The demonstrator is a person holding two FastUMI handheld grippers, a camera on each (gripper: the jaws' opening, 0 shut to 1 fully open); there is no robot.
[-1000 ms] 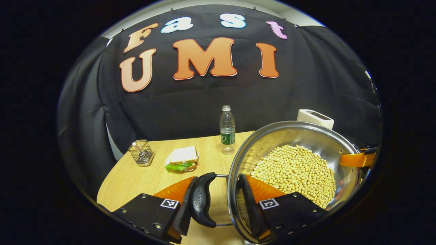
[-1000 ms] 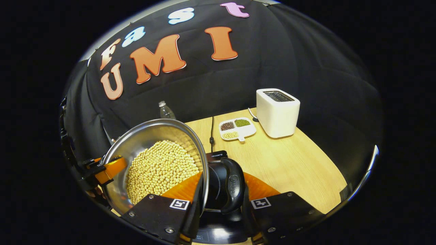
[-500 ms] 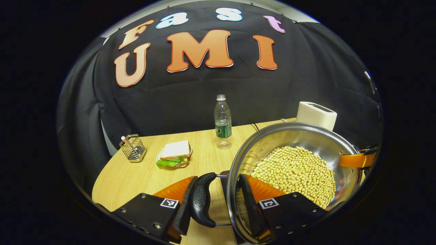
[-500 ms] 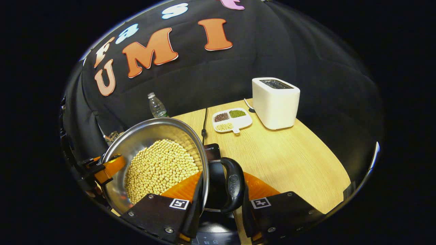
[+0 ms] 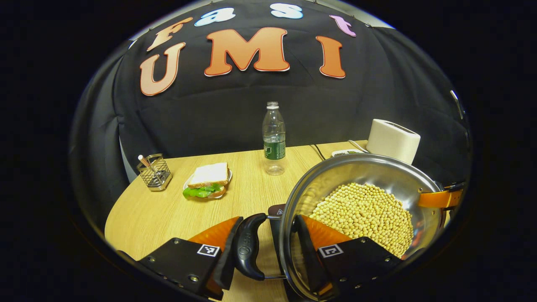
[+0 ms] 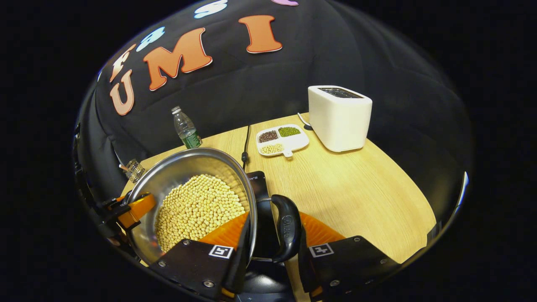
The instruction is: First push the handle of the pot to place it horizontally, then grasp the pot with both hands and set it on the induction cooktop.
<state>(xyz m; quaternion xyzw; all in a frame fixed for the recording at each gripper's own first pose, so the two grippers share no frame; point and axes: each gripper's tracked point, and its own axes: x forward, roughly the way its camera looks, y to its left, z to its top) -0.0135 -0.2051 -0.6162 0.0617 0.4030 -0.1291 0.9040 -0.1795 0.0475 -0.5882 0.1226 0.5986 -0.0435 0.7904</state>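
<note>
Left gripper view showed the pot (image 5: 365, 201) of soybeans held above the induction cooktop (image 6: 258, 184), left gripper (image 5: 264, 247) and right gripper (image 6: 272, 241) each clenched across rim and handle. Judged next: lower it level onto the cooktop.

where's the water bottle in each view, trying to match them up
Left gripper view: water bottle stands upright at centre, at the table's far edge, above the pot.
Right gripper view: it stands upper left, tilted by the lens, beyond the pot's rim.
Shared landmark: the white toaster, right of the bottle in both views.
</note>
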